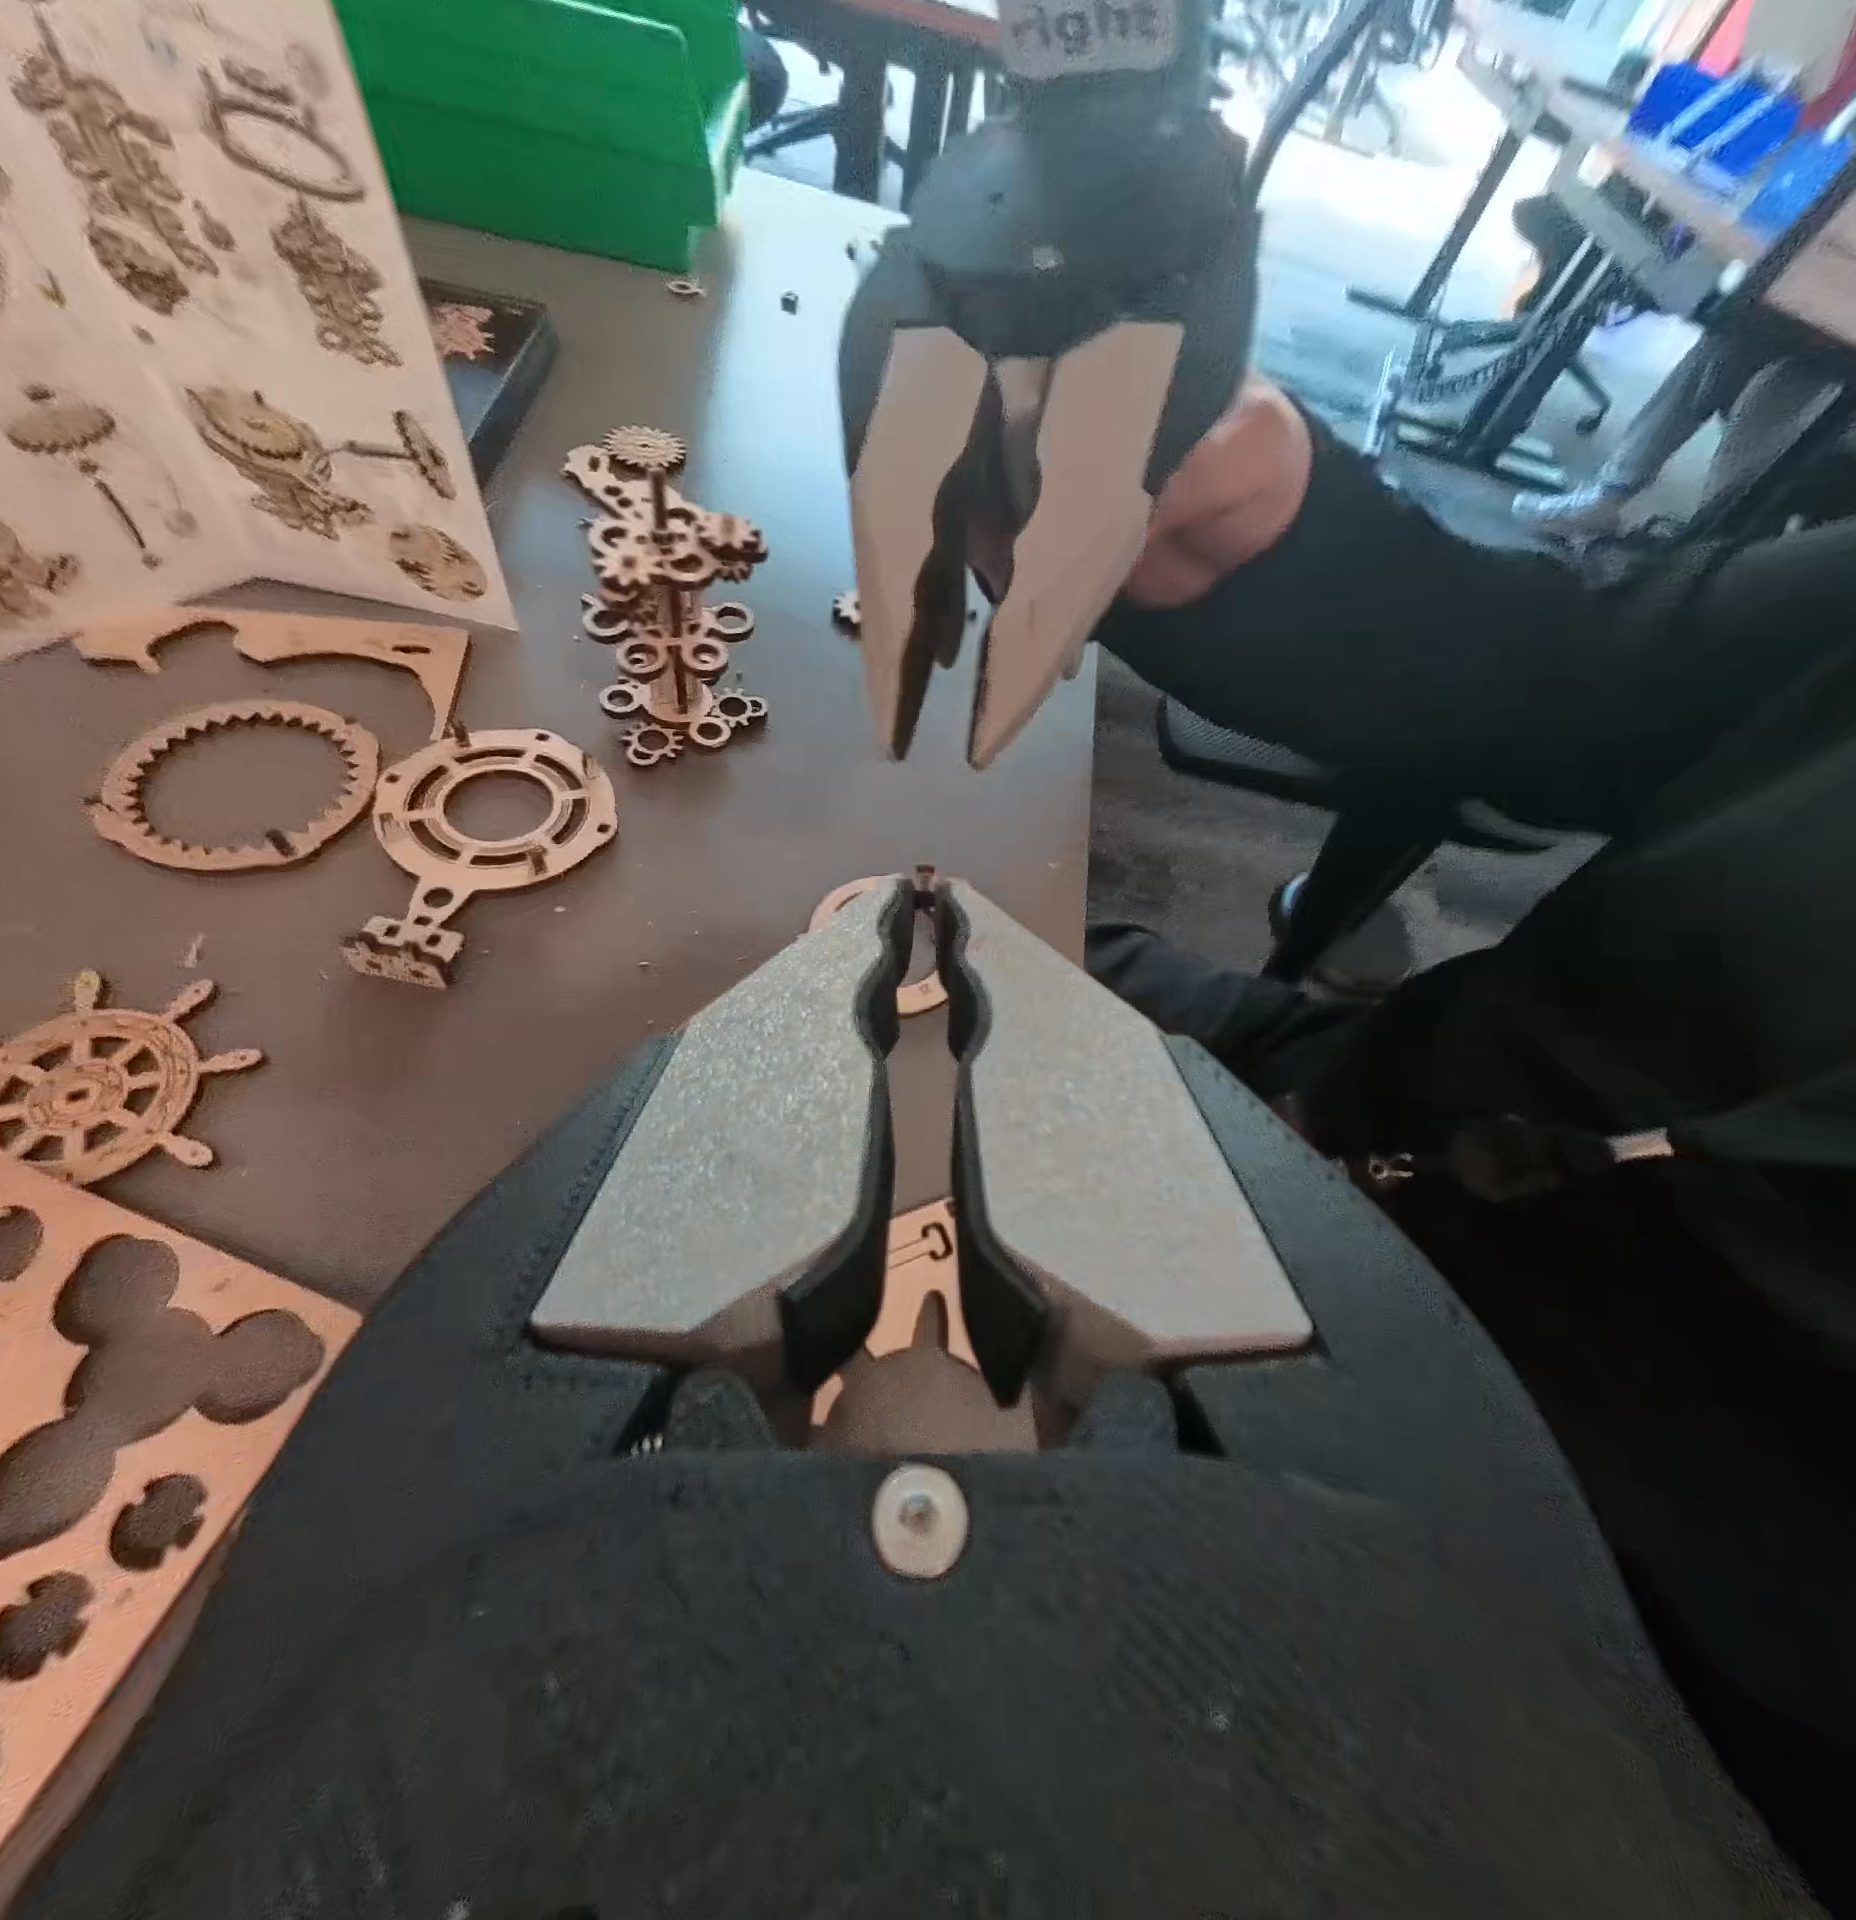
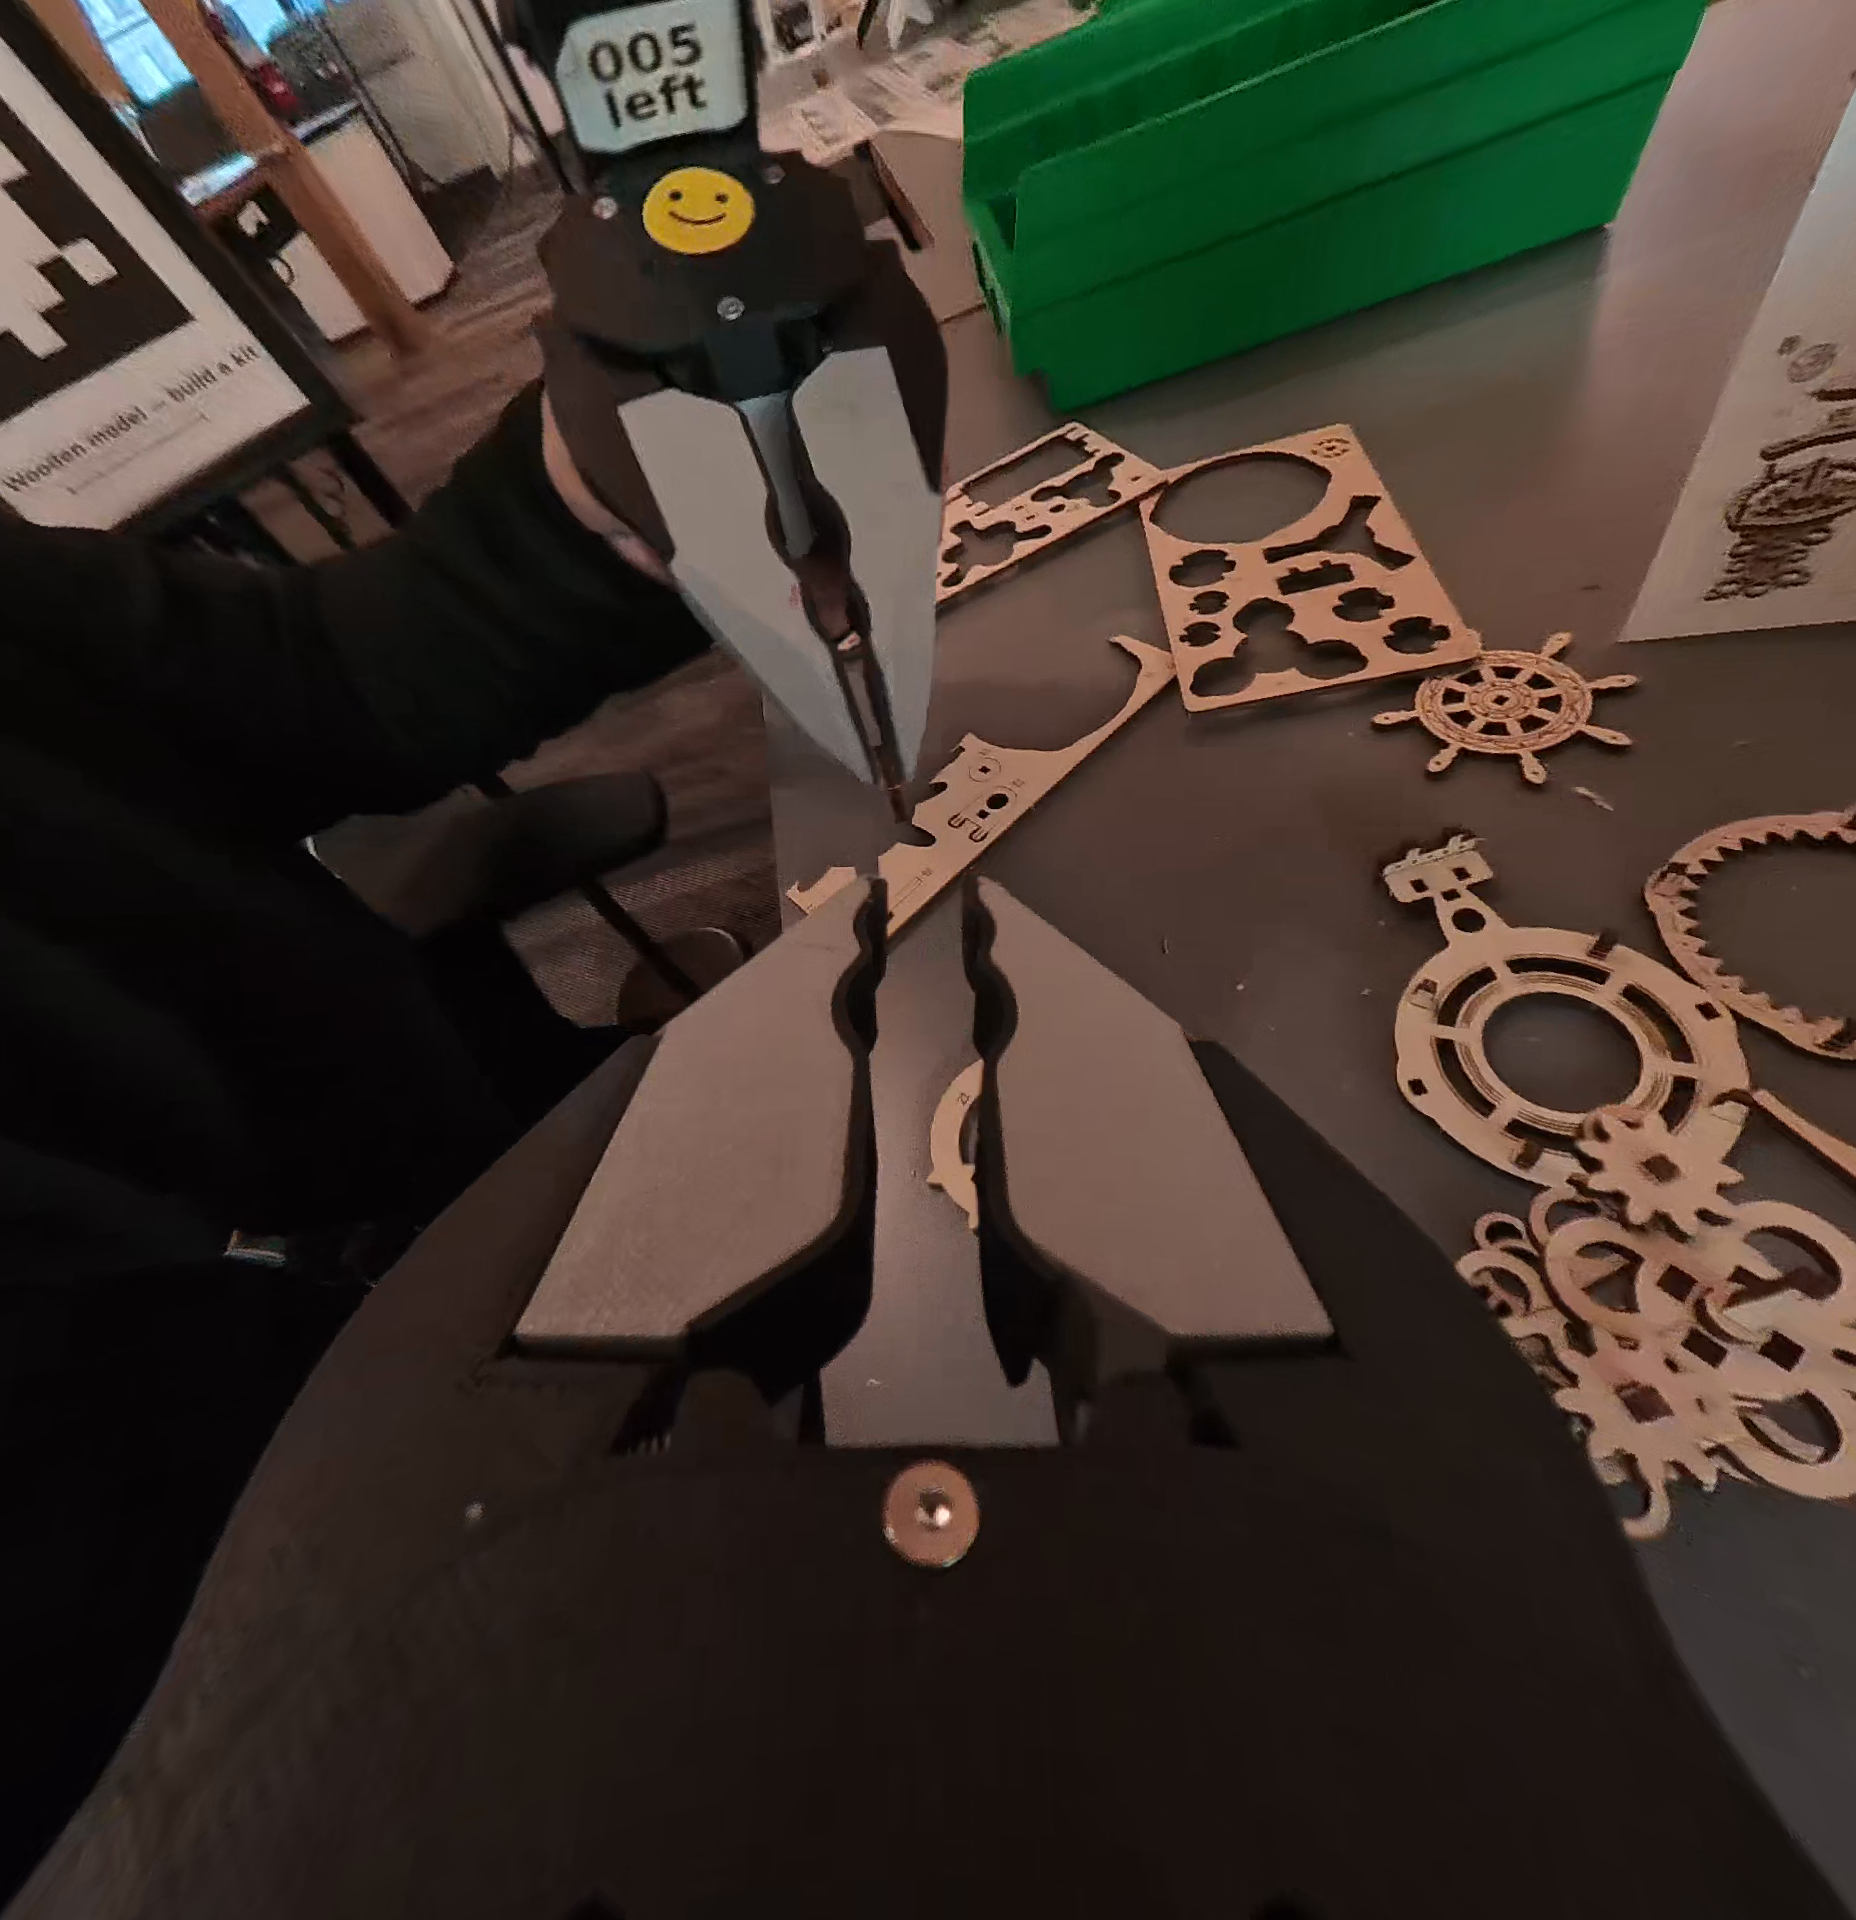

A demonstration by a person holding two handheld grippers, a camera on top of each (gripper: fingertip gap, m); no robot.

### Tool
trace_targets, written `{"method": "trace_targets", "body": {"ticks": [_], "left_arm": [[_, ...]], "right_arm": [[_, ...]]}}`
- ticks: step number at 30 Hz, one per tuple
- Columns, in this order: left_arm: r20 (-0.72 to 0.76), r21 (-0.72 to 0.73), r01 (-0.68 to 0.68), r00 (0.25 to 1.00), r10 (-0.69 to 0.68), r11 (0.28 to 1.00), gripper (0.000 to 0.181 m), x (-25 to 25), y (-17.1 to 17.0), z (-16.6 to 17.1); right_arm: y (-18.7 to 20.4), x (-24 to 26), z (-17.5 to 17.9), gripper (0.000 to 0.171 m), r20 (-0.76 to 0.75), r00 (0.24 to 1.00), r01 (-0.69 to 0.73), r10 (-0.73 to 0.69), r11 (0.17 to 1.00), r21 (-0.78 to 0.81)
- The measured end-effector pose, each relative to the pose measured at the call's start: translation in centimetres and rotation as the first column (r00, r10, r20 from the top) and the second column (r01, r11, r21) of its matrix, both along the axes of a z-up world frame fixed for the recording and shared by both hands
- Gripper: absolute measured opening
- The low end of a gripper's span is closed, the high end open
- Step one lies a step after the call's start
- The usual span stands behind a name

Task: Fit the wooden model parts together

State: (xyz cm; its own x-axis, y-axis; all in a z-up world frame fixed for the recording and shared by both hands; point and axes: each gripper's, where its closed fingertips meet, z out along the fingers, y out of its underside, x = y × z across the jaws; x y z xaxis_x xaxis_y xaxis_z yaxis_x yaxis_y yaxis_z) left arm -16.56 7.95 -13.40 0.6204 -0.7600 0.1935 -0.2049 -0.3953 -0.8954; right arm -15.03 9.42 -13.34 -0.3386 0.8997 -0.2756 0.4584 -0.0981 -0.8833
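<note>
– In the left wrist view?
– The left gripper (image 1: 926, 894) had pinched a tiny wooden peg (image 1: 924, 875), its jaws nearly closed, probably for inserting.
– And the right wrist view?
– The right gripper (image 2: 922, 896) hovered slightly parted, empty, over the flat wooden strip (image 2: 991, 805) at the table (image 2: 1267, 883) edge.

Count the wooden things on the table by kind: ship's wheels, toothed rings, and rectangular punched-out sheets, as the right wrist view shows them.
ship's wheel: 1
toothed ring: 1
rectangular punched-out sheets: 2
Total: 4
</note>
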Motion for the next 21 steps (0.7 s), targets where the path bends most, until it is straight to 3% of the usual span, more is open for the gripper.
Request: {"method": "trace_targets", "body": {"ticks": [5,10,15,21], "left_arm": [[0.074,-0.067,-0.009,0.997,0.014,0.998,0.0,-0.1,0.6,-0.2],[-0.012,-0.06,0.029,0.999,-0.03,0.998,0.001,0.4,0.3,-1.0],[-0.162,-0.056,0.108,0.98,-0.115,0.993,0.001,1.2,0.1,-1.5],[-0.199,-0.111,0.184,0.959,-0.203,0.977,0.001,1.7,0.2,-1.6]], "right_arm": [[-0.5,0.0,-0.4,0.01,0.008,1.0,-0.022,0.021,0.999,0.044],[-0.9,0.1,-0.2,0.016,0.012,0.999,-0.032,0.031,0.998,0.055],[-1.5,-0.3,-1.1,0.009,0.032,0.998,-0.052,0.05,0.997,0.064],[-2.0,-0.2,-1.4,0.0,0.032,0.996,-0.089,0.087,0.993,0.073]]}}
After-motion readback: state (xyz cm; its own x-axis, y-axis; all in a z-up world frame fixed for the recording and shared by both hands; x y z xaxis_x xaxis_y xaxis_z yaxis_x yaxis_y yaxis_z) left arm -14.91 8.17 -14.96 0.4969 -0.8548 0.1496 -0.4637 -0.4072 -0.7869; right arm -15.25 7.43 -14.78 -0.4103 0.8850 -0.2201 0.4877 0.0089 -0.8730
